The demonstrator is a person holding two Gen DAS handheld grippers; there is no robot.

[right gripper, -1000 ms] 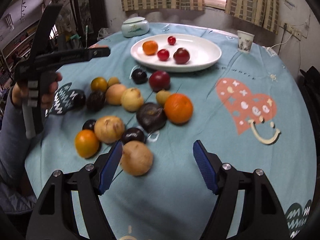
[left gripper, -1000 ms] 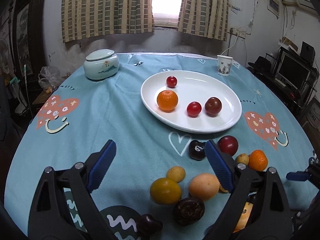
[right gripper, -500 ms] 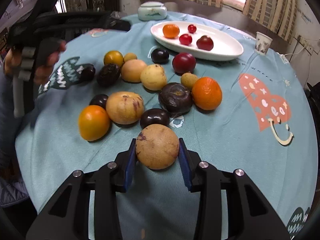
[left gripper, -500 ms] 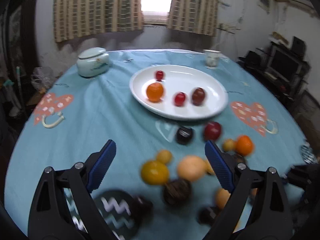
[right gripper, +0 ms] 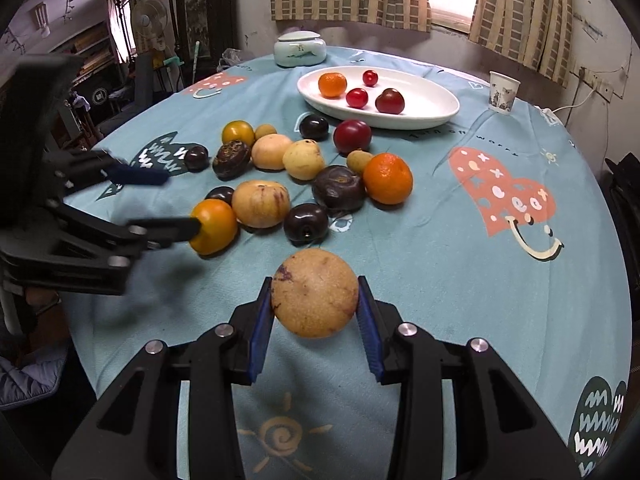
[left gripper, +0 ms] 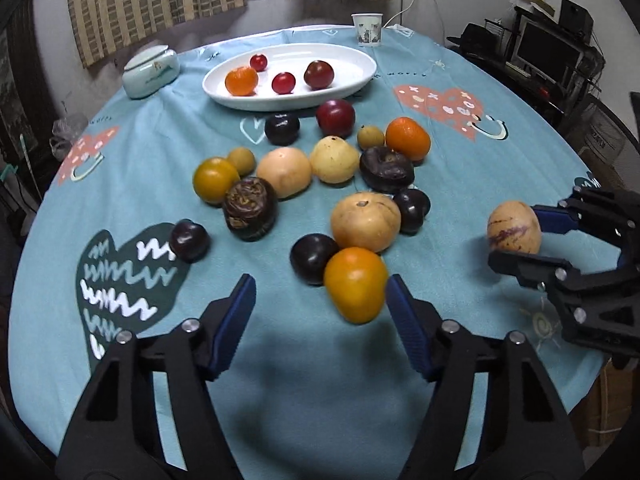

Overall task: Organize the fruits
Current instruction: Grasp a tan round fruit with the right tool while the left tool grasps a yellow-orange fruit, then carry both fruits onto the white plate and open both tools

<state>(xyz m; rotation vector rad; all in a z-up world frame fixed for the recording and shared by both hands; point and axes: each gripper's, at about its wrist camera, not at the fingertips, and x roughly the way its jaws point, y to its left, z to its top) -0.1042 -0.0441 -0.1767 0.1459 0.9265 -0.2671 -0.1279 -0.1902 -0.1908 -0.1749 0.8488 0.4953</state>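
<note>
Right gripper now clenched on tan round fruit, near side of white plate. Left gripper jaws just narrowing around orange fruit, not gripping yet. Both plate-bound, likely.

the right gripper sits at the bottom centre, its blue pads pressed on both sides of a round tan fruit with purple flecks. at the left edge the left gripper reaches in, jaws apart and just closing, one finger touching a yellow-orange fruit. loose fruit is piled mid-frame on the blue cloth. farther up, a white plate holds four fruits, with a paper cup at upper right.
</note>
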